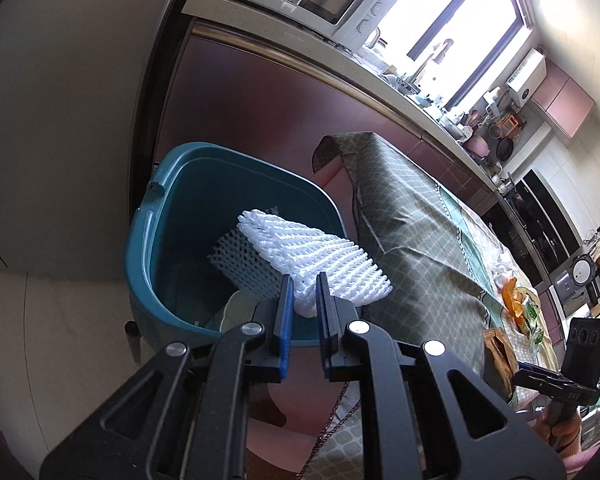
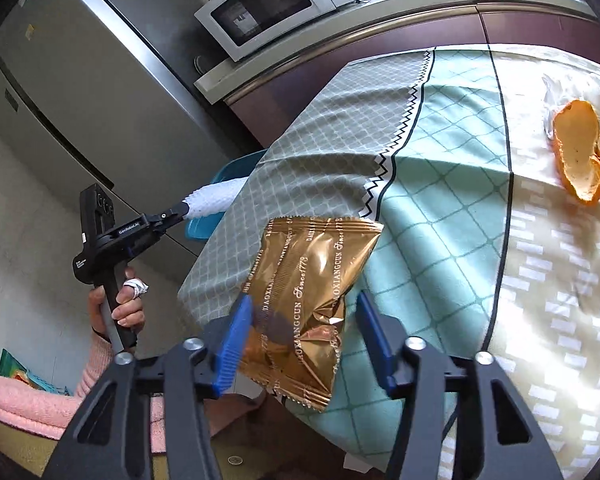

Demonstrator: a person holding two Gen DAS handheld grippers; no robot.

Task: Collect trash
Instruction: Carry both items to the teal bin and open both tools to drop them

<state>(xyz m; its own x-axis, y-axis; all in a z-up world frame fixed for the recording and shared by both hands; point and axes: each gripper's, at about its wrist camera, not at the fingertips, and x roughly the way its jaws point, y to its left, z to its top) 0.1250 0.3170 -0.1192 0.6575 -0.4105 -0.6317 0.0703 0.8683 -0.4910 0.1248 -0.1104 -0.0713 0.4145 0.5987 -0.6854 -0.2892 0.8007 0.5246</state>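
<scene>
Left wrist: left gripper (image 1: 303, 292) nearly closed, pinching white foam fruit net (image 1: 320, 264) over teal plastic bin (image 1: 148, 240); not yet dropped.

Right wrist: right gripper (image 2: 300, 328) part open astride gold foil snack wrapper (image 2: 308, 300) at tablecloth edge, not clamped. Orange peel (image 2: 580, 152), white tissue (image 2: 556, 92) left.

The bin (image 1: 236, 200) stands on the floor beside the end of the table (image 2: 440, 208), before the cabinet front below the counter (image 1: 340, 60). A foam net (image 1: 320, 264), pinched in the left gripper (image 1: 302, 304), hangs over the bin's rim nearest the table; a second net (image 1: 240, 260) lies inside the bin. The microwave (image 2: 272, 0) sits on the counter, behind the bin. A snack wrapper (image 2: 308, 300) lies at the table's near edge, between the parted fingers of the right gripper (image 2: 304, 340). Orange peel (image 2: 580, 152) lies further along the table, to the right, with crumpled tissue (image 2: 560, 88) behind it.
</scene>
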